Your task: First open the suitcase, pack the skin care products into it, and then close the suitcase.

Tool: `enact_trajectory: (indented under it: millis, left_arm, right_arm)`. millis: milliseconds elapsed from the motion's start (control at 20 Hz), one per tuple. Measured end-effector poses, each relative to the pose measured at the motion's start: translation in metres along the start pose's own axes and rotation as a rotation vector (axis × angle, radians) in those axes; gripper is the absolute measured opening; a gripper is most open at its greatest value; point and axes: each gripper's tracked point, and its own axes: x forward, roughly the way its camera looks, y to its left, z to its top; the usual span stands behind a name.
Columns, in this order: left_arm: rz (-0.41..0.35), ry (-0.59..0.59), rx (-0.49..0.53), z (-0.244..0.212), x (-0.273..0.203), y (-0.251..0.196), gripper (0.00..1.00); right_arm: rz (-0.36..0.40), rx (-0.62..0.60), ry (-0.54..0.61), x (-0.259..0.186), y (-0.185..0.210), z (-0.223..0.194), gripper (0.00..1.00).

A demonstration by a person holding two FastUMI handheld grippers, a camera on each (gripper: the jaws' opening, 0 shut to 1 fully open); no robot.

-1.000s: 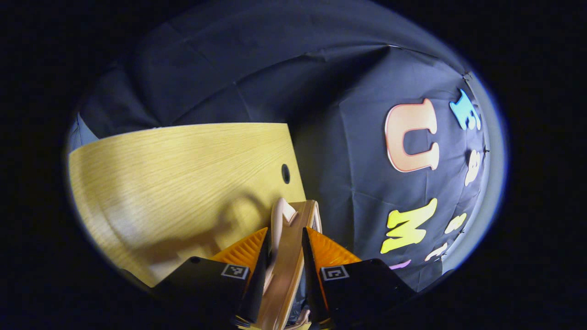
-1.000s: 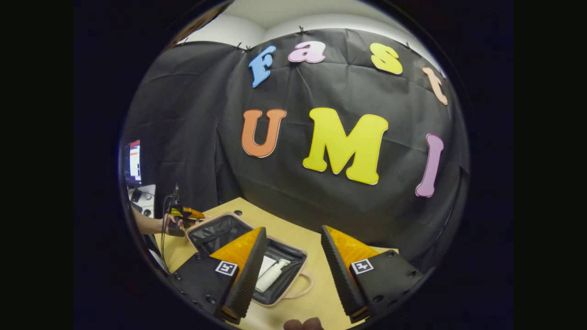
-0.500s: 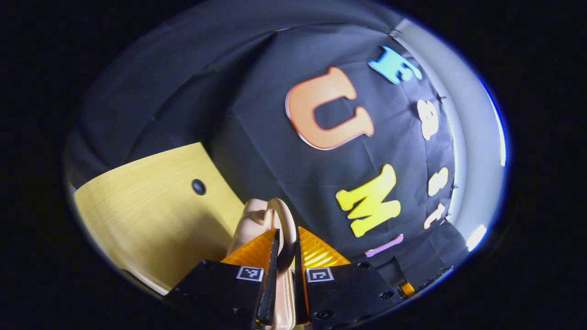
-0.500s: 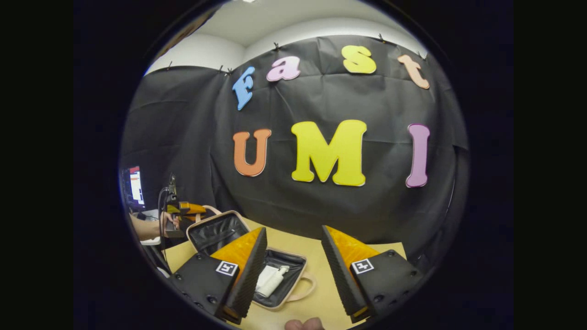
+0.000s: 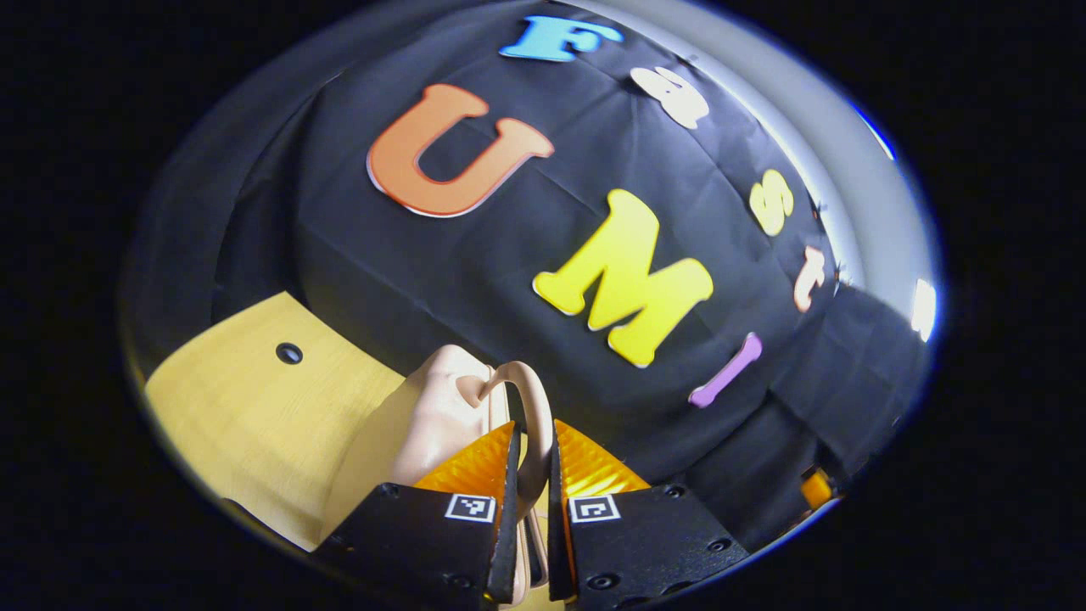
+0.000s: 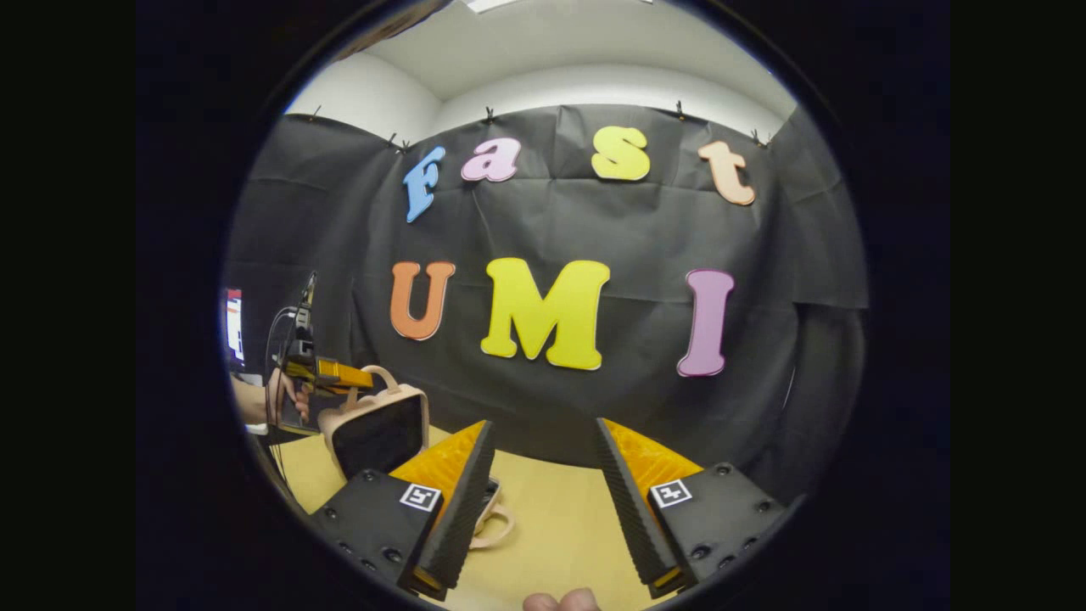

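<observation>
The beige suitcase's lid (image 6: 377, 433) stands nearly upright over the table, its dark lining facing me in the right gripper view. My left gripper (image 5: 530, 433) is shut on the lid's beige handle (image 5: 533, 395), with the lid's outer shell (image 5: 424, 424) just left of the fingers. That gripper (image 6: 339, 373) and the hand (image 6: 284, 399) holding it appear at the left of the right gripper view. My right gripper (image 6: 543, 424) hangs open above the table with nothing between its fingers. Its left finger hides the suitcase's lower half, apart from that half's handle (image 6: 496, 526).
The wooden table (image 6: 551, 509) runs to the black cloth wall; a round cable hole (image 5: 288, 353) sits near its far corner. A lit screen (image 6: 233, 327) stands beyond the table's left end. A person's fingertips (image 6: 560, 601) show at the bottom edge.
The left gripper has swung the lid up from lying open flat to nearly upright, holding its handle throughout. The right gripper has tilted upward and stayed open.
</observation>
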Motion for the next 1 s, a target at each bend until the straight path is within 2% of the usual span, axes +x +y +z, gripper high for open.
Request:
enact_trajectory:
  millis: [150,250,350,550,700,1000]
  left_arm:
    - [0.059,0.066,0.231,-0.039,0.025,-0.032,0.17]
    - [0.118,0.065,0.389,-0.065,0.038,-0.041,0.16]
    - [0.141,0.063,0.467,-0.09,0.045,-0.047,0.15]
    - [0.156,0.079,0.451,-0.141,0.066,-0.051,0.13]
    - [0.168,0.124,0.481,-0.183,0.082,-0.056,0.13]
    - [0.2,0.213,0.532,-0.237,0.105,-0.044,0.14]
  right_arm:
    - [-0.026,0.019,-0.004,-0.014,-0.02,-0.003,0.72]
    - [-0.053,0.007,-0.004,-0.024,-0.035,-0.005,0.71]
    - [-0.086,-0.002,0.005,-0.033,-0.053,-0.009,0.71]
    - [-0.159,-0.019,0.055,-0.053,-0.089,-0.024,0.72]
    - [-0.203,-0.05,0.101,-0.064,-0.114,-0.035,0.71]
    - [-0.209,-0.052,0.144,-0.064,-0.135,-0.047,0.72]
